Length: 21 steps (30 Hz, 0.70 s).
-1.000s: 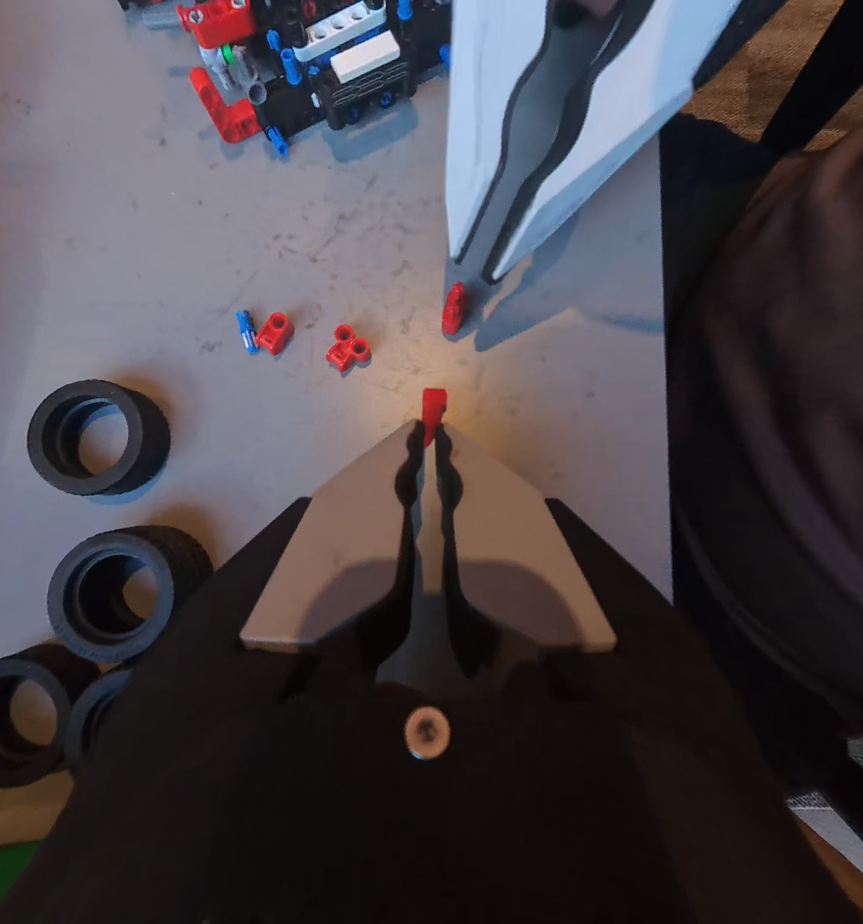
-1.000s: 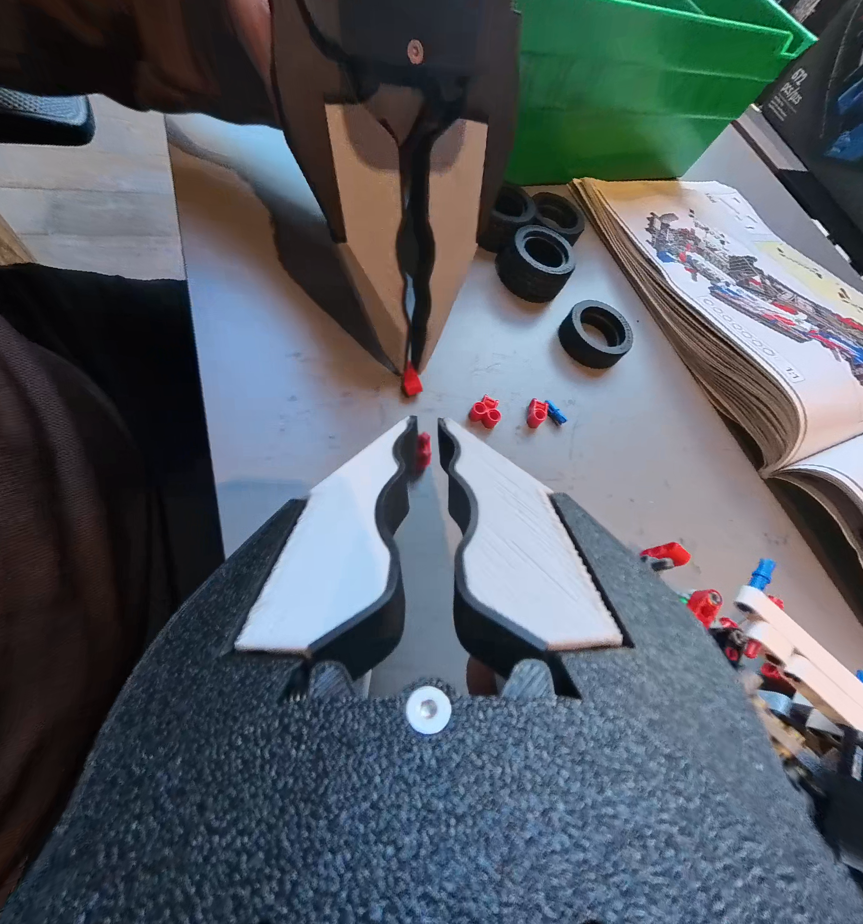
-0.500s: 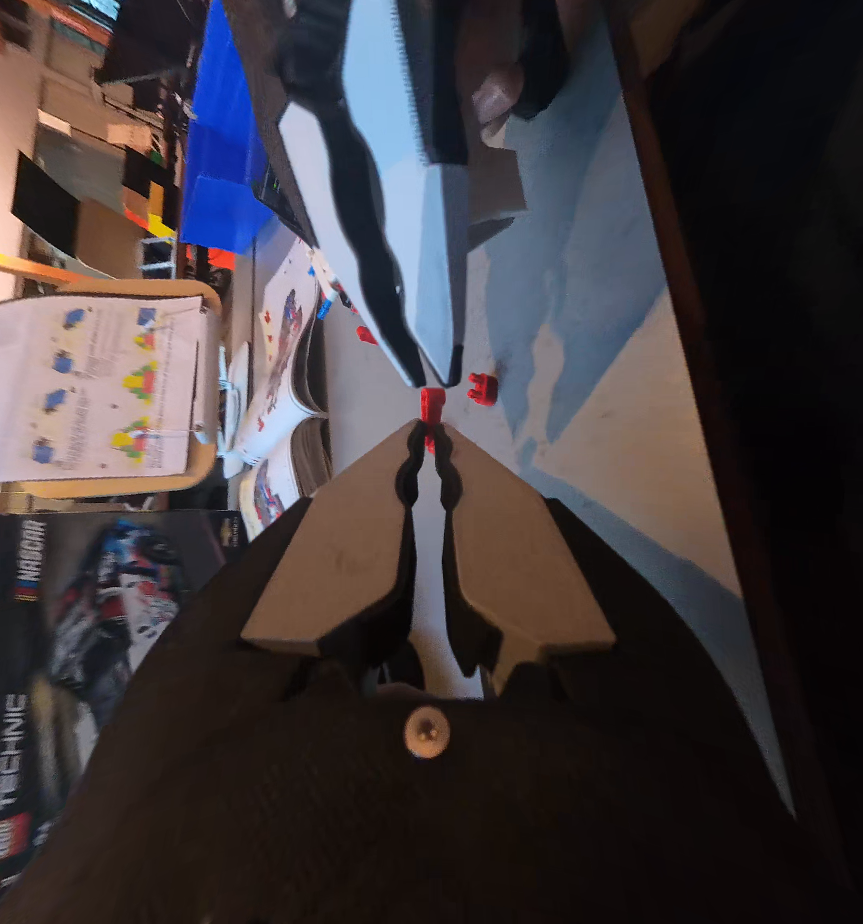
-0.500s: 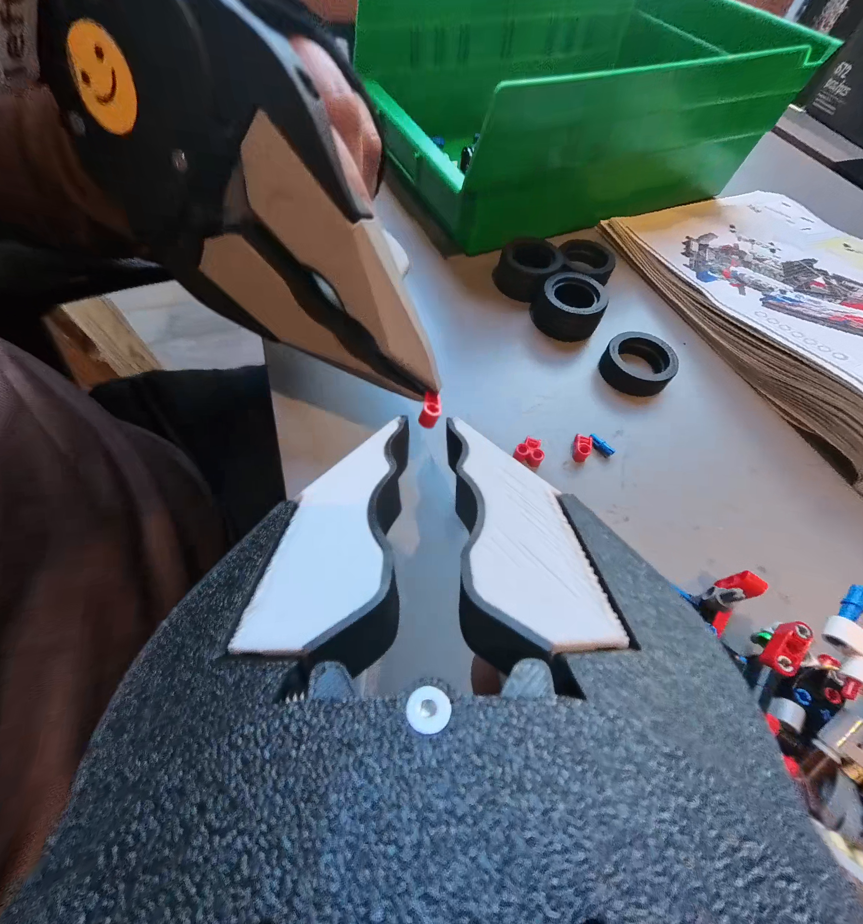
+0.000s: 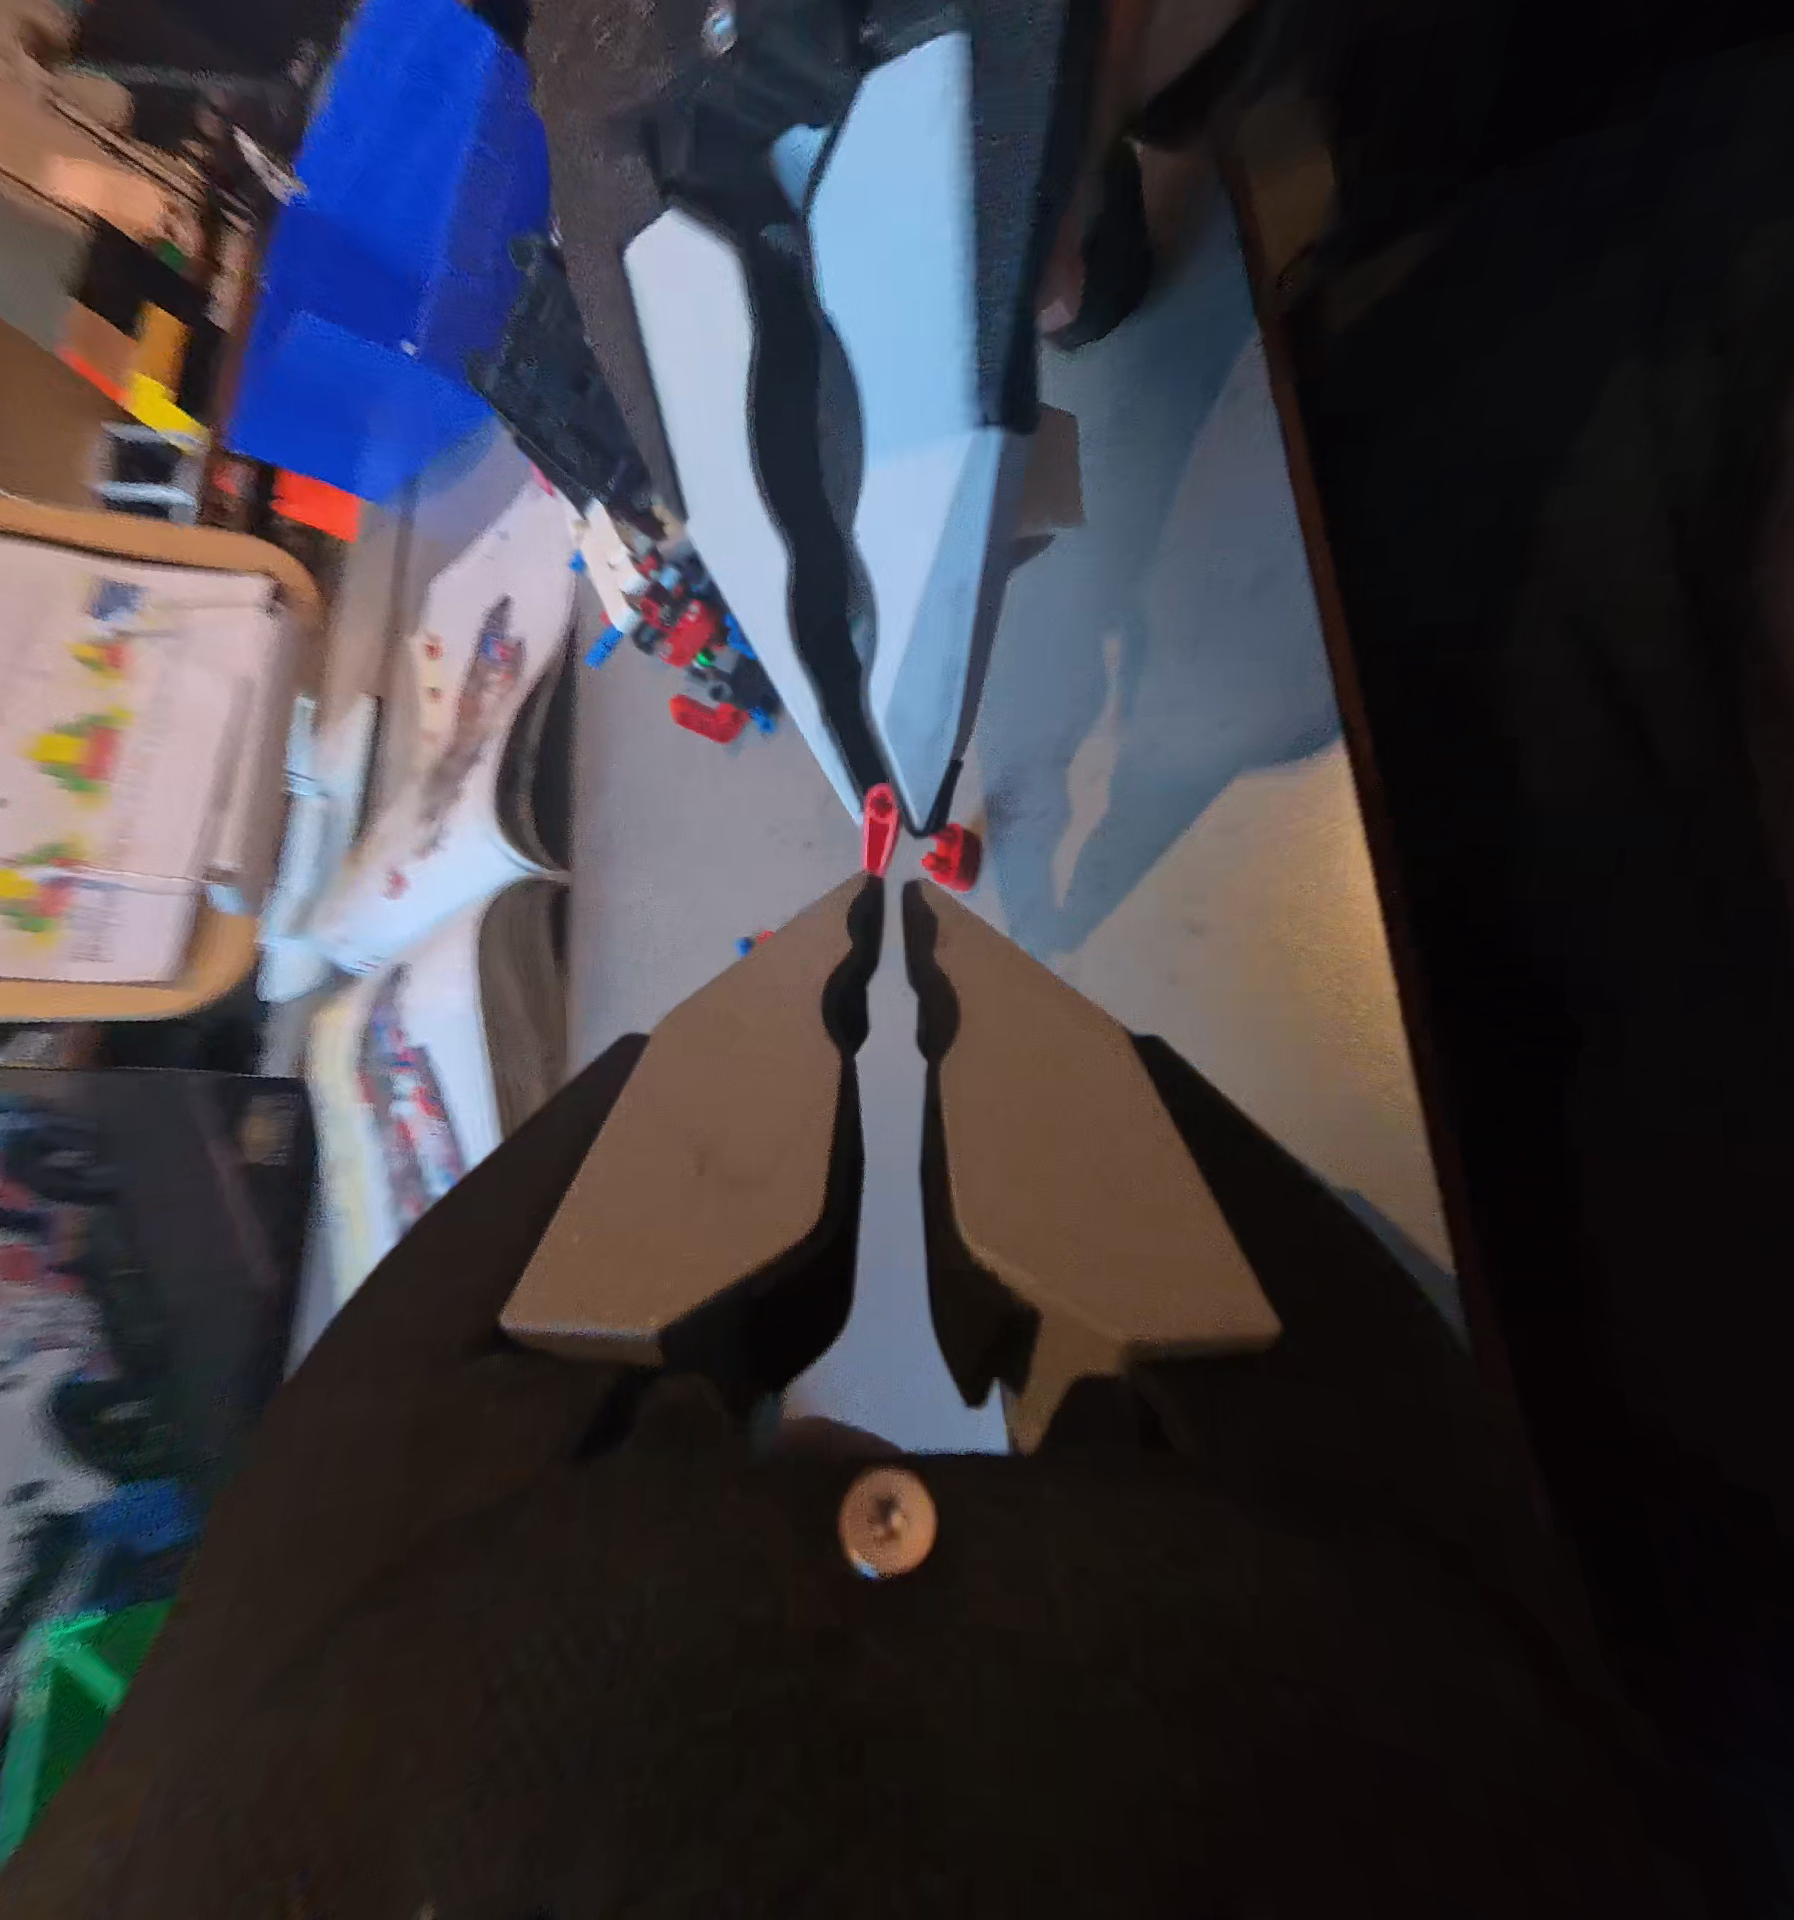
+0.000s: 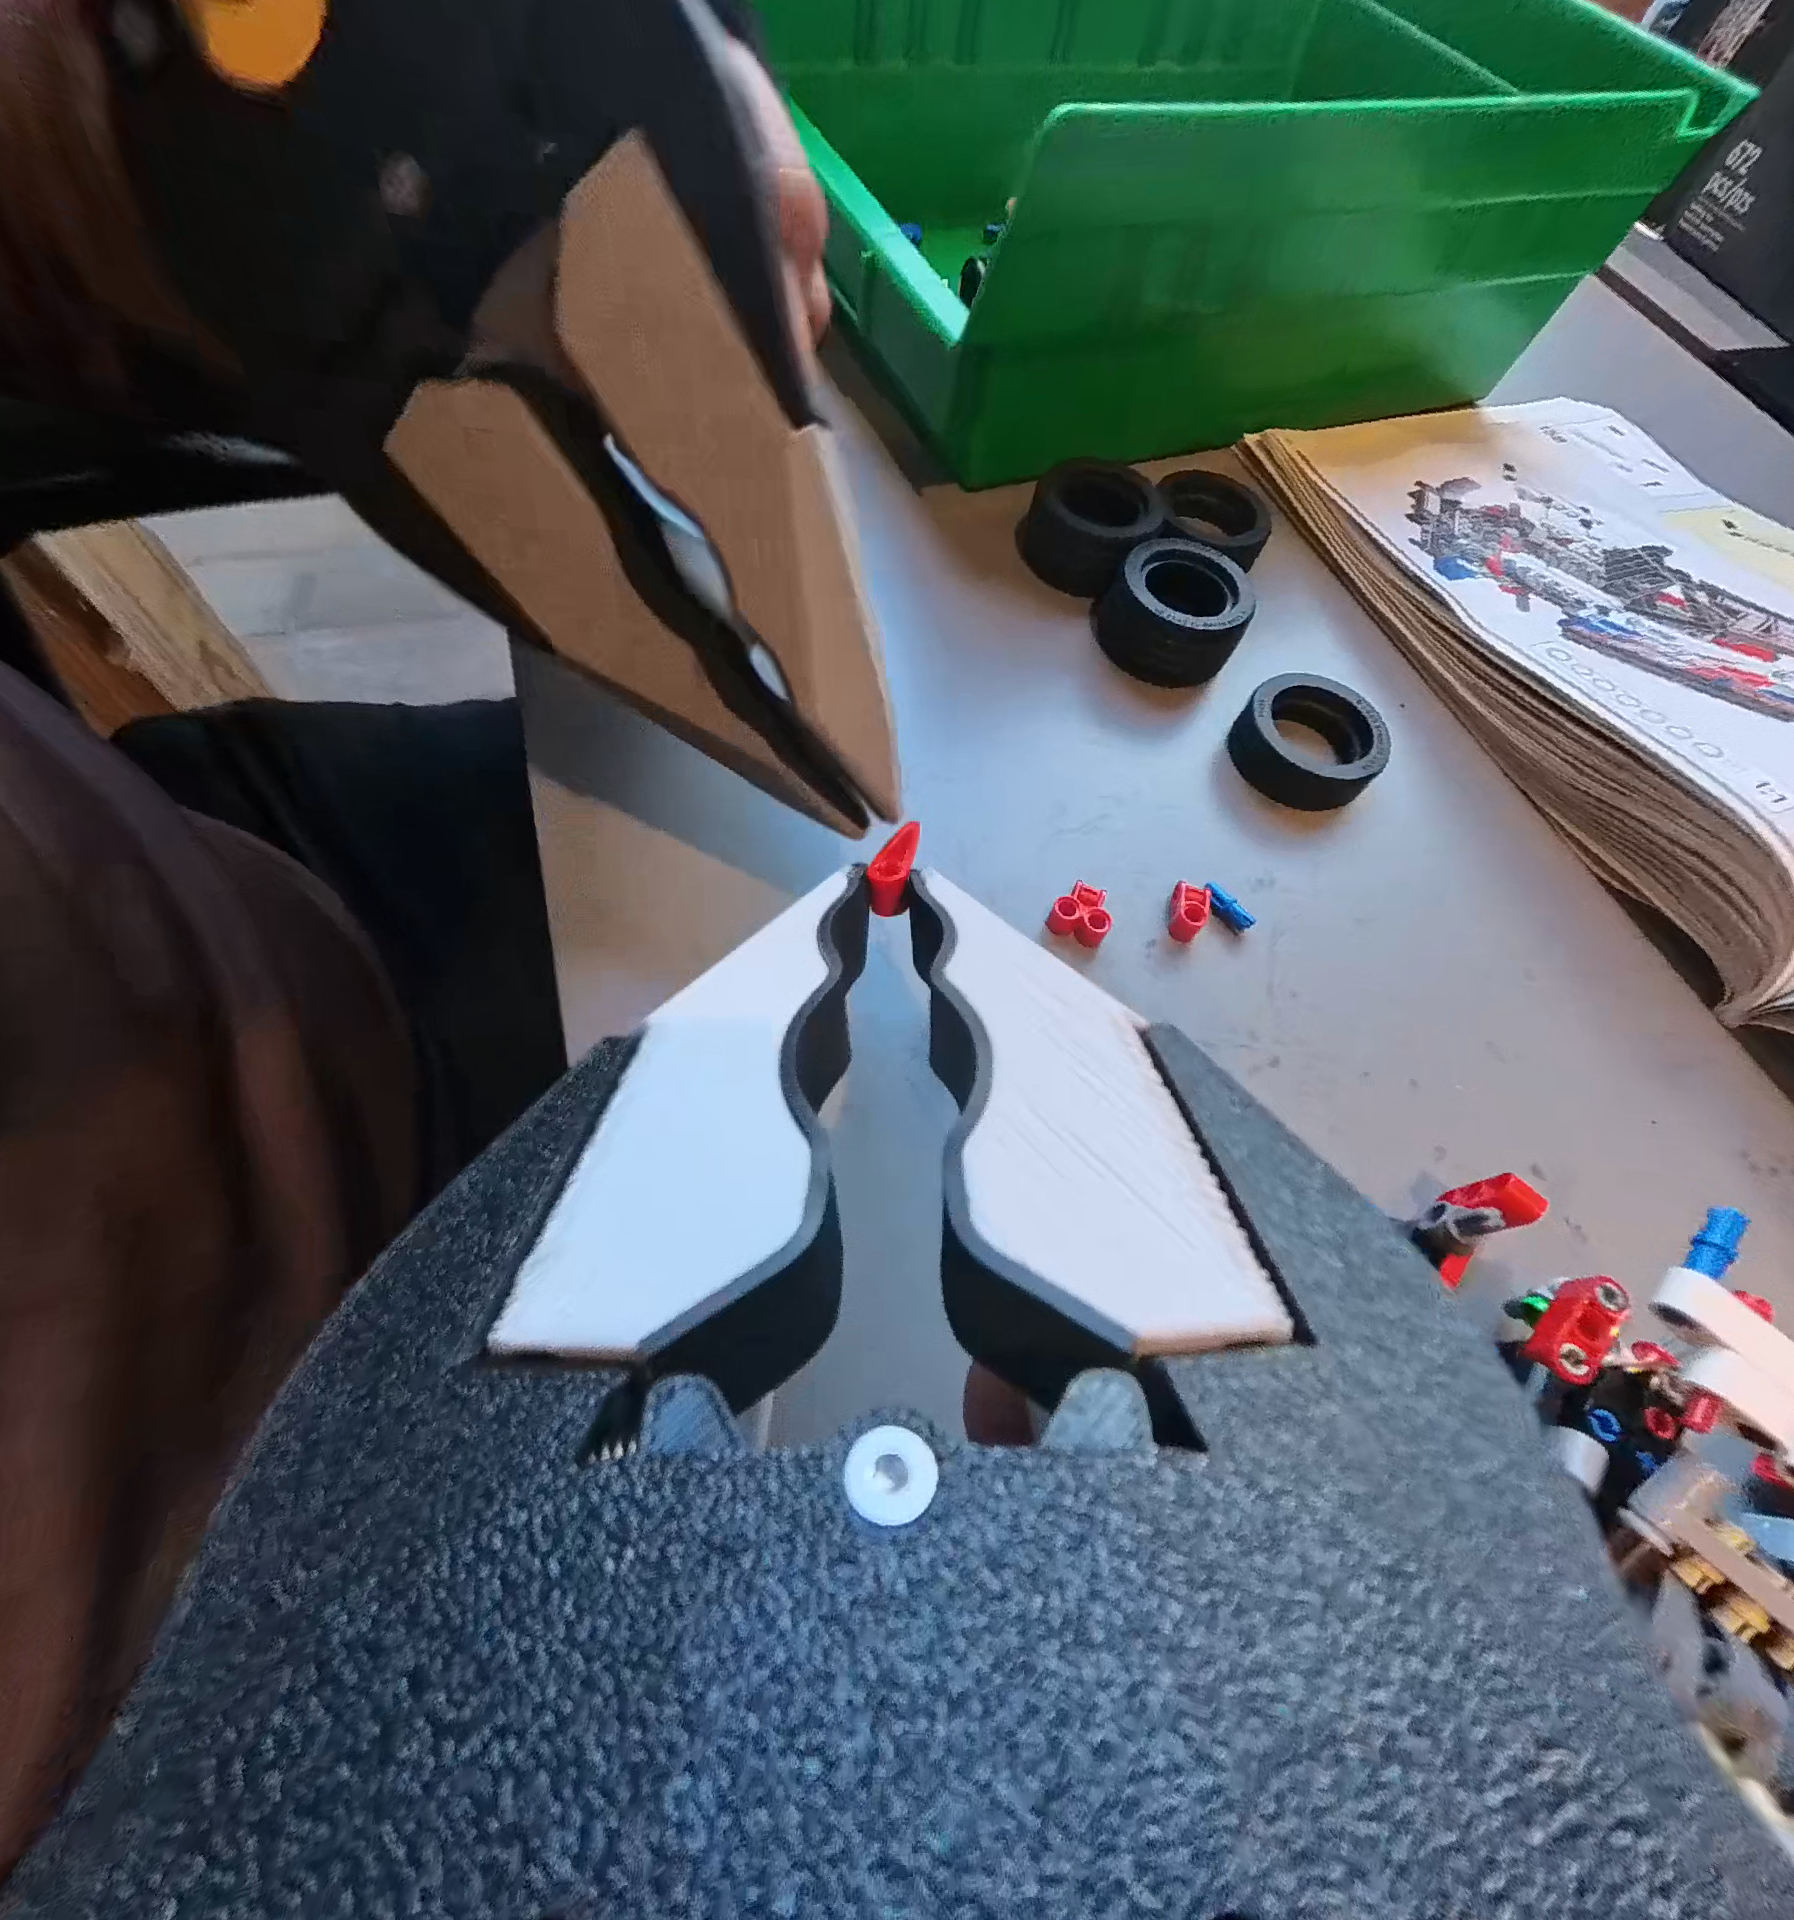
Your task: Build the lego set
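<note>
A small red lego piece (image 6: 891,881) is pinched between the white fingertips of my right gripper (image 6: 888,875), held above the grey table (image 6: 1392,987). My left gripper (image 6: 877,821), with tan fingers, is just beyond it, tip to tip, slightly parted and empty. In the left wrist view the left gripper (image 5: 885,883) has a narrow gap and nothing in it. There the red piece (image 5: 879,842) sits at the tips of the right gripper (image 5: 888,821). The partly built model (image 6: 1703,1382) lies at the lower right.
Two red connectors (image 6: 1078,914) (image 6: 1189,909) and a blue pin (image 6: 1231,909) lie on the table, with another red piece (image 5: 953,857) near the tips. Black tyres (image 6: 1173,613), a green bin (image 6: 1236,260) and an open instruction book (image 6: 1599,644) lie beyond. A person's dark clothing is at the left. My left and right fingertips are right by each other. The blue pin (image 6: 1231,909) is about 10 cm from both grippers' fingertips.
The red piece has passed from my left gripper to my right. The right gripper closed on it, and the left one let go and drew back slightly.
</note>
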Each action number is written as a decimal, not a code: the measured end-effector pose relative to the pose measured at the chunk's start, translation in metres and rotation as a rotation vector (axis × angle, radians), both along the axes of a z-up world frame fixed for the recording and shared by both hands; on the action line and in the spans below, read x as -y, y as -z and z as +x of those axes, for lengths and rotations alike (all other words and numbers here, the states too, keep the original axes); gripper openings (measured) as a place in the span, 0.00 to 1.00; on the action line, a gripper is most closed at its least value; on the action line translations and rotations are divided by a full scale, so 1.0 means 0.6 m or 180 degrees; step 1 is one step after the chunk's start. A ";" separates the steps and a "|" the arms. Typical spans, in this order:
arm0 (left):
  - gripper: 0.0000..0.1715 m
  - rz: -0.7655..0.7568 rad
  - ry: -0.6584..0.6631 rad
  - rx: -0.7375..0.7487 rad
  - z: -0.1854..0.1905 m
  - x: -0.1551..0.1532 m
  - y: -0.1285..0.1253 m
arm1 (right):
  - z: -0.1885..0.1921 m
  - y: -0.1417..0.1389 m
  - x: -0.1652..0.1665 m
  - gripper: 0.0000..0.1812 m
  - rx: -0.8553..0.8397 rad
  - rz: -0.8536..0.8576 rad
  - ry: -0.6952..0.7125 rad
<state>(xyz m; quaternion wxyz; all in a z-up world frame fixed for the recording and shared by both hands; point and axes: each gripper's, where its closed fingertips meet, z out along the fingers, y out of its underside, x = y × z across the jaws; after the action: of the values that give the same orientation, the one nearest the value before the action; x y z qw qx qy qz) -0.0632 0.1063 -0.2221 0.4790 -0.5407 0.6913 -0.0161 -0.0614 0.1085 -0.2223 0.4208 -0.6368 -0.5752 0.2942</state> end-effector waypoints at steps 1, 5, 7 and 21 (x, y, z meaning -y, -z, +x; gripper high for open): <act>0.04 -0.0229 -0.0006 0.0053 -0.002 0.000 0.001 | 0.001 0.000 0.000 0.04 0.0012 0.0052 -0.0019; 0.07 -0.0795 0.0094 0.0293 0.000 -0.002 -0.015 | -0.001 -0.002 0.007 0.04 -0.0029 0.0036 -0.0119; 0.05 -0.0980 0.0202 0.0268 0.003 0.001 -0.016 | -0.002 -0.005 0.011 0.04 -0.0072 0.0022 -0.0177; 0.03 -0.1468 0.0509 0.0421 0.016 0.014 -0.025 | 0.003 -0.028 0.017 0.04 -0.0413 -0.0178 -0.0363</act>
<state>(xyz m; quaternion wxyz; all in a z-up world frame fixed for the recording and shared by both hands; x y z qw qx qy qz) -0.0536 0.0982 -0.2073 0.3844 -0.5770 0.6771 -0.2465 -0.0596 0.0985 -0.2057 0.4218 -0.5941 -0.5736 0.3744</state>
